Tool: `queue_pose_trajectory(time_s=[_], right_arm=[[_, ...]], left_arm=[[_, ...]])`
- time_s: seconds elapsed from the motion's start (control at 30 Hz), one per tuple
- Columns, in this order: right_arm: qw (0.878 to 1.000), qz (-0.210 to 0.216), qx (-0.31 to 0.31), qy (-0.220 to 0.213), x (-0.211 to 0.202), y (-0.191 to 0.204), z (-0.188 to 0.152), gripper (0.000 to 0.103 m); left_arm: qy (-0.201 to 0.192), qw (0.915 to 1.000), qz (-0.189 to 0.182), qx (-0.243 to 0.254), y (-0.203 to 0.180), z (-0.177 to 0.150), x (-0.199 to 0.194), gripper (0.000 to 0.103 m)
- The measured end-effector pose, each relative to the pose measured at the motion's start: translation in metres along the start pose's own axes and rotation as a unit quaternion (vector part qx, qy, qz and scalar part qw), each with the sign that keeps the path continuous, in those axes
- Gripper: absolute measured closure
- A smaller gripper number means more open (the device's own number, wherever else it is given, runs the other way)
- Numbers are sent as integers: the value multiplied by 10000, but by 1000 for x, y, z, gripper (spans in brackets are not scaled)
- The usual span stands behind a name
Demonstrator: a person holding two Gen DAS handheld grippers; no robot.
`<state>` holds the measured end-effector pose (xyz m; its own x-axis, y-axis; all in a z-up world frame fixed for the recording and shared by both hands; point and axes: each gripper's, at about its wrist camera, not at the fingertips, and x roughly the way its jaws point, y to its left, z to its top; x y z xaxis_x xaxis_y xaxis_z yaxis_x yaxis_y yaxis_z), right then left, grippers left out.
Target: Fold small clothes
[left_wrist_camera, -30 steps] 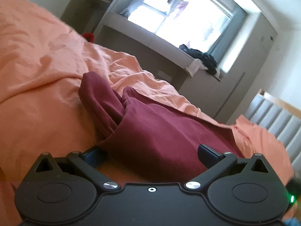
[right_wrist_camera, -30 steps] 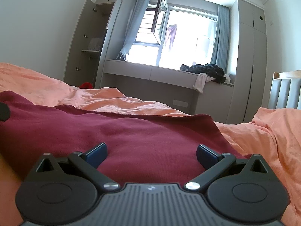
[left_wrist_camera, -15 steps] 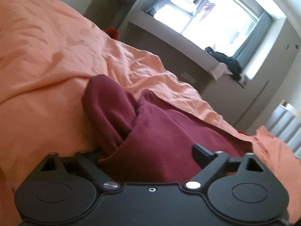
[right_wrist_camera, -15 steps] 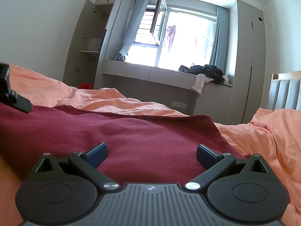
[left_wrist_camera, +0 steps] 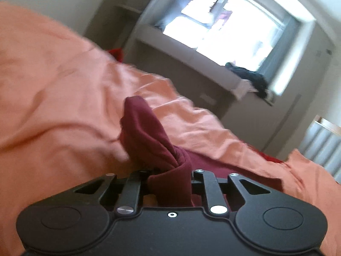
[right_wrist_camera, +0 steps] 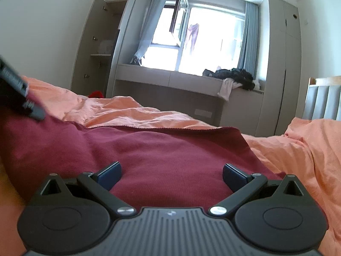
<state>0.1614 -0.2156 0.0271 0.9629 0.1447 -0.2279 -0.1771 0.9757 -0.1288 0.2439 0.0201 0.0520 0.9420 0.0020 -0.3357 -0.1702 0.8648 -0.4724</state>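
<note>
A dark red garment (right_wrist_camera: 162,153) lies spread on the orange bed sheet (right_wrist_camera: 302,149). My left gripper (left_wrist_camera: 170,177) is shut on a bunched fold of the red garment (left_wrist_camera: 147,136), which rises from between its jaws; its fingertips are hidden by the cloth. My right gripper (right_wrist_camera: 171,173) is open, its blue fingers (right_wrist_camera: 110,171) resting low over the garment's near part. The left gripper's body shows in the right wrist view (right_wrist_camera: 15,93), at the garment's left edge.
The orange sheet (left_wrist_camera: 53,98) is rumpled all around the garment. A window bench (right_wrist_camera: 191,83) with a pile of dark clothes (right_wrist_camera: 232,74) stands beyond the bed. An open wardrobe (right_wrist_camera: 100,49) is at the left, a padded headboard (right_wrist_camera: 321,102) at the right.
My left gripper has closed on the garment's left edge and lifted it, bunching the cloth. My right gripper has stayed open and almost still.
</note>
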Motion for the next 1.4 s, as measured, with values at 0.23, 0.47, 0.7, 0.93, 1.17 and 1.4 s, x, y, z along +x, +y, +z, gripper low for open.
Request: queue_pose_trajectory(time_s=[0.23,0.47,0.7,0.93,1.17,1.4], right_arm=[[9977,547,216,327,-1,-29,20,0],[9988,-78,467,-95,-21,-90,43,0],[9907,-769,1096,233,-12,-176,52,0],[9663,111,2484,662,-3,-232,33,0],[9404,717,3188,941,8,-231,22,0],[9377,754,3260,938,8,-226,25,0]], left_arm=[[7,9899,-831,1148,-69,29,10,86],[-38,9701,-1632,1795,-138,18,9,86],[567,9463,-1955,2512,-180,-43,16,86],[626,8996,-1713,3968,-183,-109,8,73],[931,8726,-2210,4254,-175,-105,-8,26],[1405,8652,-2284,4237,-173,-63,-9,6]])
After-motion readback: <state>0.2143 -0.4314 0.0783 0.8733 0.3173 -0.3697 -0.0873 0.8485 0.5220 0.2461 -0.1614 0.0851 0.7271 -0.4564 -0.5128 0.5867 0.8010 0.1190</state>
